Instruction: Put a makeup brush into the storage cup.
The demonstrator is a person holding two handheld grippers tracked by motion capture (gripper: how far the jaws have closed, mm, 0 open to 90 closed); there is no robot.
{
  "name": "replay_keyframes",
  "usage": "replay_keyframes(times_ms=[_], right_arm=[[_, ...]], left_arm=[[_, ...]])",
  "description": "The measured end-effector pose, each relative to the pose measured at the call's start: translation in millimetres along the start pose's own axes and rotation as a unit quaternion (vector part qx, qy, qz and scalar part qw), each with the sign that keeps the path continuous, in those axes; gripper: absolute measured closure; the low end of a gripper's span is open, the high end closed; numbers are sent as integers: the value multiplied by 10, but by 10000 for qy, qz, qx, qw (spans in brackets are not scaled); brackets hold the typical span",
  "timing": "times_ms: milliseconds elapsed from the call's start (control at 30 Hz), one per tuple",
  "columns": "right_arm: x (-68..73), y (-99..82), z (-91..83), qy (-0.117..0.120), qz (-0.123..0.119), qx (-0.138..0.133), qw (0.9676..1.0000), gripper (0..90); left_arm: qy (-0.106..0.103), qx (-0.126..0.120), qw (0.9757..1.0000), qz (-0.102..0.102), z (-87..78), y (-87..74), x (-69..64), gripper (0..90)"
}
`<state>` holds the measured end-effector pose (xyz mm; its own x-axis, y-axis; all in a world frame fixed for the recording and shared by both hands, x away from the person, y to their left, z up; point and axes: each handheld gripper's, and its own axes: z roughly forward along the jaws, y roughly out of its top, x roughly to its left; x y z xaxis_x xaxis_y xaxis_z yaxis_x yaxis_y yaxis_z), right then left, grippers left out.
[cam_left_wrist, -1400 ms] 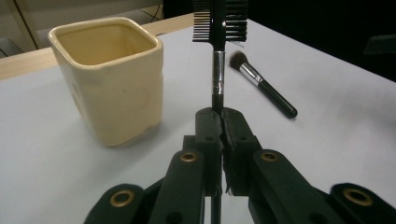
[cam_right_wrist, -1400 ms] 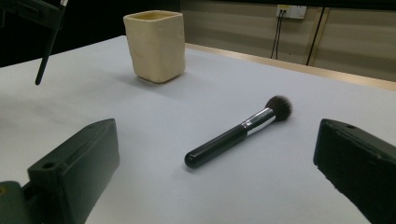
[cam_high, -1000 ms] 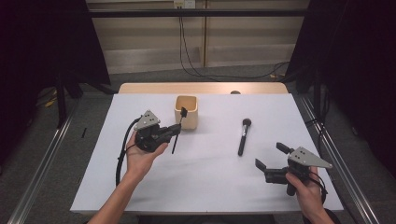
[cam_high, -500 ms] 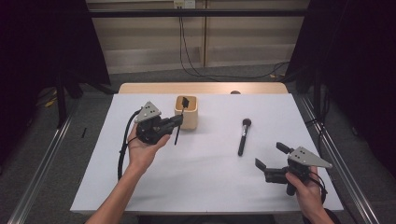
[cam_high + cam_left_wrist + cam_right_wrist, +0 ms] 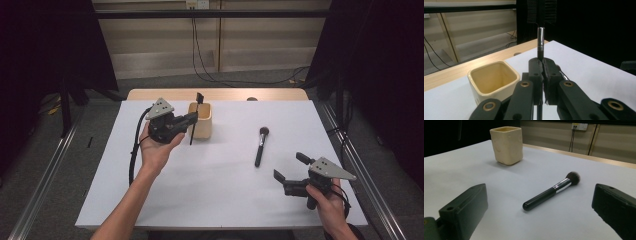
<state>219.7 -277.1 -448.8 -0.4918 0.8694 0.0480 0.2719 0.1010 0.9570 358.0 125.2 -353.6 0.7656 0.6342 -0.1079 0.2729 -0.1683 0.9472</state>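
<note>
Nearest the person, the right gripper [image 5: 288, 176] rests low at the table's near right corner, its jaws spread wide with nothing between them; in the right gripper view [image 5: 539, 212] they frame bare white surface. Just beyond it a powder brush [image 5: 260, 145] lies flat on the white table [image 5: 220, 200], black handle toward the person and dark bristle head away; the right gripper view shows the powder brush [image 5: 551, 191] lying apart from both jaws.

Farther in and to the left, the left gripper [image 5: 191, 118] is held up in the person's left hand [image 5: 157, 150], clear of the table. Its jaws are closed tight on the thin black handle of a small comb brush [image 5: 195, 117], which stands nearly upright, the head at the top and the handle's tip hanging below the jaws. In the left gripper view [image 5: 542, 72] the comb brush [image 5: 540, 37] rises straight out of the clamped pads, a silver ferrule above them and the toothed head at the upper edge.

Just behind and beside the held brush stands a cream square cup [image 5: 204, 120], open and upright; it appears left of the jaws in the left gripper view [image 5: 492, 80]
</note>
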Motion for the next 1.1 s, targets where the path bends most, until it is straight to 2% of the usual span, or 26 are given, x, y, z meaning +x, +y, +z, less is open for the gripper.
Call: replay_keyframes(times_ms=[67, 367, 600, 767, 1100], right_arm=[[1, 0, 0, -2, 11, -4, 10000, 0], [-2, -1, -1, -1, 10, -5, 10000, 0], [-2, -1, -3, -3, 8, -9, 10000, 0], [-2, -1, 0, 0, 6, -4, 10000, 0], [-2, -1, -1, 7, 8, 2, 10000, 0]], left_arm=[[24, 1, 10000, 45, 12, 25, 2, 862], [115, -73, 9999, -21, 74, 119, 41, 862], [154, -116, 9998, 43, 125, 208, 65, 862], [189, -250, 9995, -37, 145, 274, 90, 862], [278, -288, 9992, -3, 251, 333, 168, 862]])
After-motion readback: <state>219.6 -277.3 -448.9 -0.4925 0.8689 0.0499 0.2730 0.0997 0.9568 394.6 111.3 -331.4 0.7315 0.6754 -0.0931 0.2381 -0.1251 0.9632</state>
